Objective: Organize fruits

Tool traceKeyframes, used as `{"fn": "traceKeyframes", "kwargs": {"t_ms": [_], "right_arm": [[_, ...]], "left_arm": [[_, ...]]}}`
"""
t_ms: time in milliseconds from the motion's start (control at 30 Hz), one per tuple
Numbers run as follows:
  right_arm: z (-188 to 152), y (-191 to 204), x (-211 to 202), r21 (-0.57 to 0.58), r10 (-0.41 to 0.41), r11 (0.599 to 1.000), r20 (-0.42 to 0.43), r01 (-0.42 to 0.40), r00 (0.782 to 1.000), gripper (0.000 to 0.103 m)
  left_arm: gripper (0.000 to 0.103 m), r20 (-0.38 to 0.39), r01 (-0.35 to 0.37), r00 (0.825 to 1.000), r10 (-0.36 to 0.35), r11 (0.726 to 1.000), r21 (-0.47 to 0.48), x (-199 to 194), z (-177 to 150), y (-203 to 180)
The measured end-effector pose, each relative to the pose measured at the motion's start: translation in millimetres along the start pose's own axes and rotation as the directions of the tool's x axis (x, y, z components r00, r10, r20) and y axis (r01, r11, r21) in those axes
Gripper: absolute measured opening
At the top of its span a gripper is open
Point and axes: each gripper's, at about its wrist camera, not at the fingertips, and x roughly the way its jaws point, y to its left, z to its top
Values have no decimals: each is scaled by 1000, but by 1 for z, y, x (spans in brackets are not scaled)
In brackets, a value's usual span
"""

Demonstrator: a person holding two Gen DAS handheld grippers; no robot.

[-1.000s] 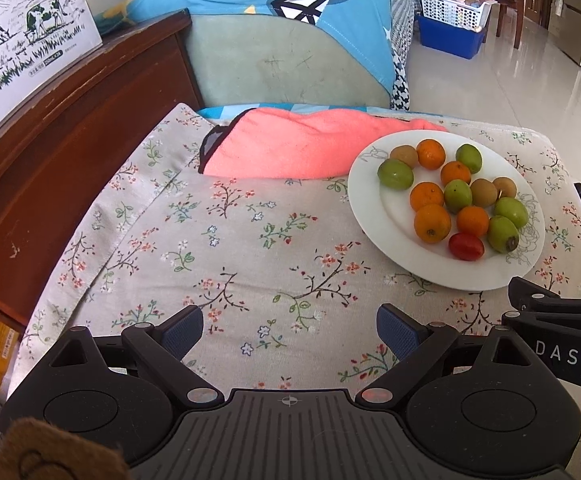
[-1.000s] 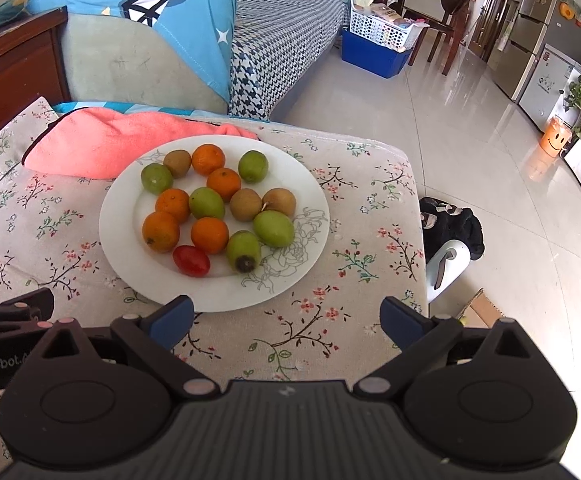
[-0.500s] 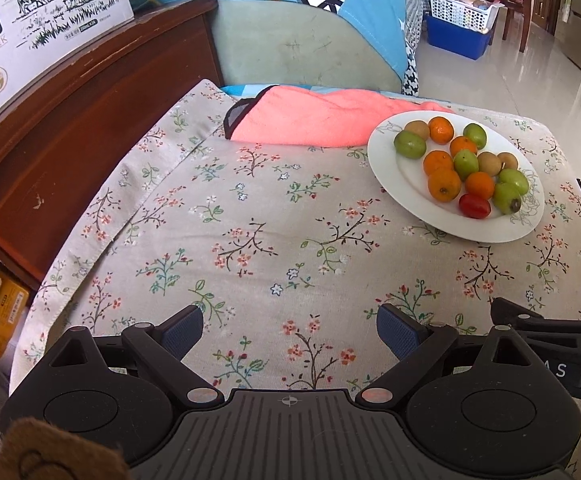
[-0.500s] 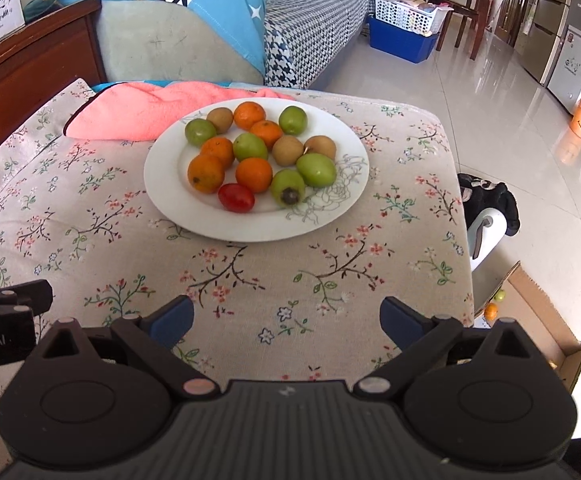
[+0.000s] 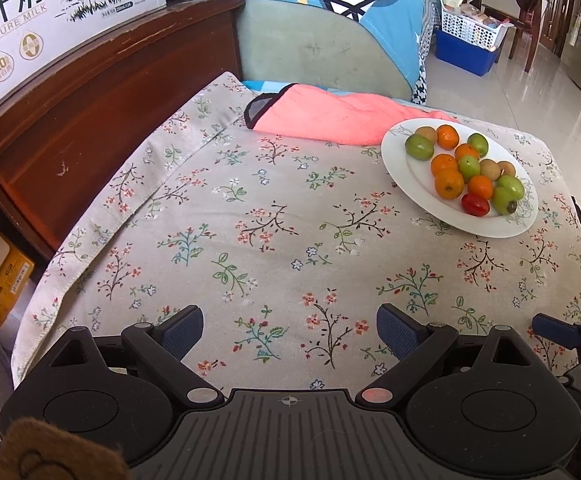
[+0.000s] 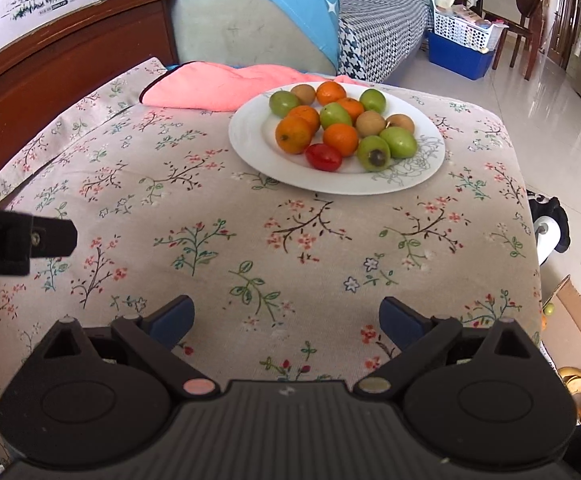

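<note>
All the fruits [image 6: 340, 128] lie together on the white plate [image 6: 250, 140], which stands on the flowered tablecloth [image 5: 250, 220] at the far side, just beside a pink cloth [image 5: 322, 116]. No loose fruit shows on the cloth of the table. This fits a pile gathered on the plate, and it fits equally a mixed pile that waits to be sorted.

The left gripper [image 5: 290, 330] has its fingers wide apart and holds nothing. From it, the plate lies ahead and clearly to the right, well apart. The right gripper [image 6: 286, 318] is also spread open and empty. From it, the plate lies ahead and only a little to the right of the middle line, so this gripper faces the fruits more directly and seems the nearer one.

The nearest pieces to the right gripper are the red tomato [image 6: 323, 157] and a green fruit [image 6: 374, 154] at the front of the pile. The tomato is a little oblong, with its long axis running about left to right in the right wrist view. The fruits touch each other closely, so a reach from the front looks easier than one into the middle.
</note>
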Motion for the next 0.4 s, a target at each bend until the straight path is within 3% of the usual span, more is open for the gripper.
{"fn": "traceKeyframes", "kwargs": {"t_ms": [400], "right_arm": [[-12,5,7,-45,3,999,140,4,990,102]], "left_arm": [[95,12,5,1000,-5,1000,-22,-3,-1,5]]}}
